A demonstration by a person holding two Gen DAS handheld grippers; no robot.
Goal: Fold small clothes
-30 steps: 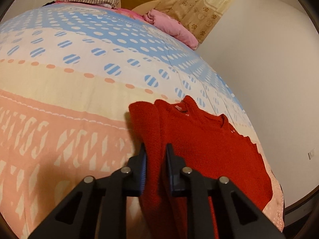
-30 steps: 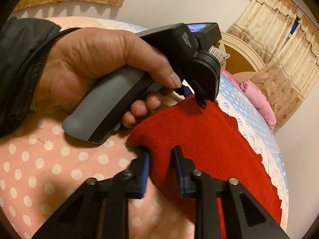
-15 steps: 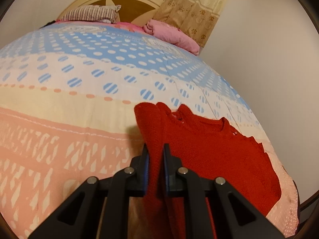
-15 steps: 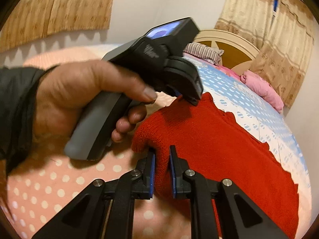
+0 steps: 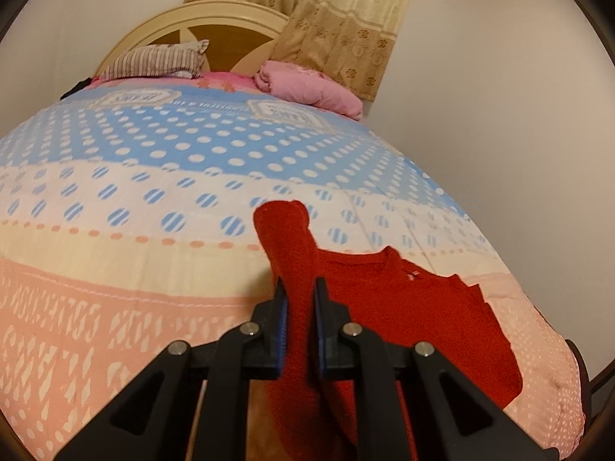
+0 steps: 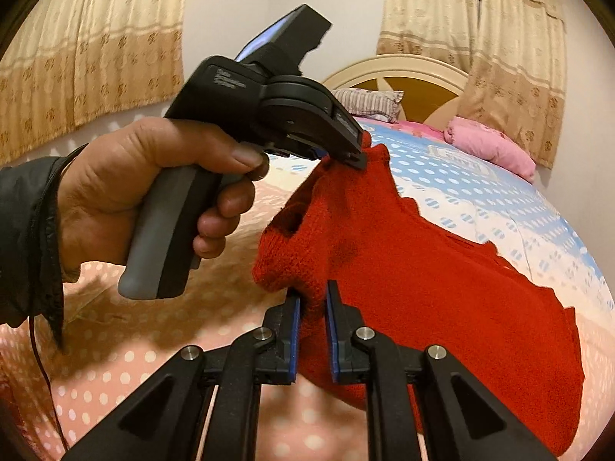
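Note:
A red knit sweater (image 5: 403, 307) lies on the dotted bedspread (image 5: 153, 192) with one side raised. In the left wrist view my left gripper (image 5: 300, 286) is shut on a bunched strip of that side, which sticks up past the fingertips. In the right wrist view my right gripper (image 6: 312, 292) is shut on the sweater's (image 6: 442, 288) near corner. Up and to the left there, a hand (image 6: 146, 192) holds the left gripper (image 6: 353, 155), which pinches the far corner of the same edge. The fabric hangs taut between the two grips.
A striped pillow (image 5: 157, 63) and a pink bundle (image 5: 307, 88) lie by the headboard (image 5: 215, 30) at the far end. Curtains (image 6: 88, 57) hang behind the bed. The bed's right edge (image 5: 557, 345) runs close to the wall.
Both pairs of jaws stood apart around the sweater's edge, then closed on it. Both grippers have since risen and lifted that edge off the bedspread.

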